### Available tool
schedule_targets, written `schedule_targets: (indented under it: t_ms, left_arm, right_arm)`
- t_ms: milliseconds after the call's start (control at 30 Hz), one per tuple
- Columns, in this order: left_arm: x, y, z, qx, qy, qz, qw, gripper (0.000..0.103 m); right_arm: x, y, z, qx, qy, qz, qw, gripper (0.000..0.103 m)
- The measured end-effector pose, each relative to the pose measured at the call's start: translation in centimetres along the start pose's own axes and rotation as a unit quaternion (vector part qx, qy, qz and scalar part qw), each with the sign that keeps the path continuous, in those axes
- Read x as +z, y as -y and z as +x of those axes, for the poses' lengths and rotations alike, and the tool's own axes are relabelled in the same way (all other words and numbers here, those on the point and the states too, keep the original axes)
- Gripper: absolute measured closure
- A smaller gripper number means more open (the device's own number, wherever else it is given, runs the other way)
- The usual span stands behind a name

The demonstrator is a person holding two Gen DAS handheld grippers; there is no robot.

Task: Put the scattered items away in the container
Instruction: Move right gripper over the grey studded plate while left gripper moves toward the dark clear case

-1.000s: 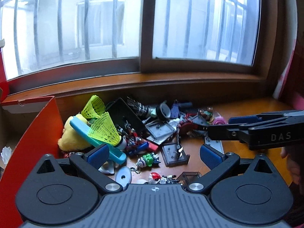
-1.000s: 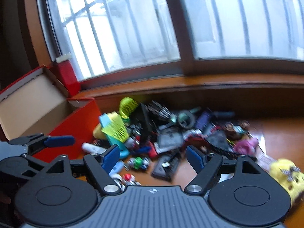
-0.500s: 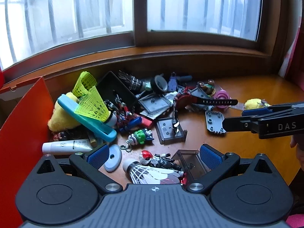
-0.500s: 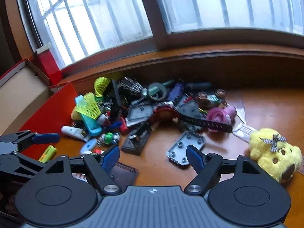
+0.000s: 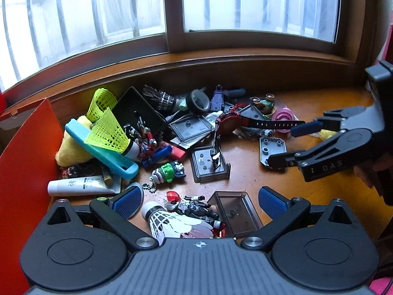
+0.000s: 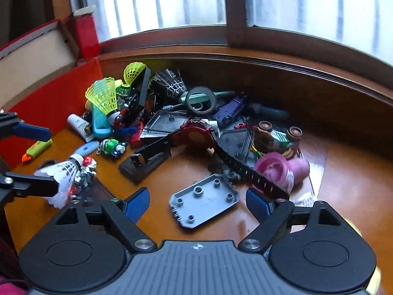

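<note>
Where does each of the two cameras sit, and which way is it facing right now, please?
Left wrist view: on the left gripper, angled down at the clutter by the window; its own open fingers show, and the right gripper at right.
Right wrist view: on the right gripper, jaws opening over the grey studded plate; left gripper's fingers show at left.
Both share the white shuttlecock, red-faced watch and plate.

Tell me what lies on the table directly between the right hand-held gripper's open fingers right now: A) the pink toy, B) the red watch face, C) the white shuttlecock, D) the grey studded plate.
D: in the right wrist view the grey studded plate lies flat on the table between the right hand-held gripper fingers, whose jaws are opening and not touching it.
</note>
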State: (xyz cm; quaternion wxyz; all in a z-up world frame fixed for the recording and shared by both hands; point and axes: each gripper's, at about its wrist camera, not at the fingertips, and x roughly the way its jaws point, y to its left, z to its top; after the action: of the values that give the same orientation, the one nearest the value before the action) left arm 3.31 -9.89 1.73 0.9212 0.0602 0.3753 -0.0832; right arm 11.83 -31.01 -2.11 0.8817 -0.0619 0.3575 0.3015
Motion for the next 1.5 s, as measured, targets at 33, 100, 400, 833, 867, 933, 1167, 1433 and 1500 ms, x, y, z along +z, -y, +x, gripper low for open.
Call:
schedule_targets:
  t_ms: [33,100,400,833,867,933,1167,1433,1500]
  left_arm:
    - [-0.1,0.1,0.0,0.003,-0.002,-0.001,1.0000,0.000]
    - [-0.2,0.4,0.2,0.006,-0.007,-0.004,0.9999,0.000]
    - [-0.6,2.5,1.0,-0.005,-0.020,0.026,0.9995,0.000]
    - [-1.0,-0.3,0.8,0.051,-0.009,-0.036,0.9980,0.001]
    - [-0.9,-0.5,0.8,0.053,-0.008,-0.039,0.9978,0.001]
    - [-0.8,-1.0,0.9,0.055,-0.006,-0.045,0.9975,0.001]
    - [-0.8,-1.9,2.0,0.065,-0.012,-0.060,0.9960,0.003]
    - [-2.9,-2.9,3.3,0.180,-0.056,-0.008,0.9820,0.006]
    - [-3.0,-3.2,3.0,0.191,-0.051,0.004,0.9802,0.006]
  right_arm:
    - [0.0,0.1,0.3,0.004,-0.003,-0.010,1.000,0.015]
    - [0.0,0.1,0.9,0.011,-0.008,-0.028,1.000,0.015]
    - [-0.6,-0.1,2.9,0.029,-0.014,-0.076,0.997,0.012]
    - [-1.4,-0.1,2.3,0.022,0.001,-0.063,0.998,0.012]
    - [-1.4,-0.2,2.2,0.020,0.002,-0.060,0.998,0.014]
    - [-1.6,-0.5,2.0,0.014,0.004,-0.055,0.998,0.019]
    - [-2.4,-1.6,0.9,-0.004,0.014,-0.036,0.999,0.047]
    - [-3.5,-1.9,-0.7,-0.010,0.012,-0.010,1.000,0.052]
    - [-3.6,-1.9,-1.0,-0.013,0.009,-0.008,1.000,0.052]
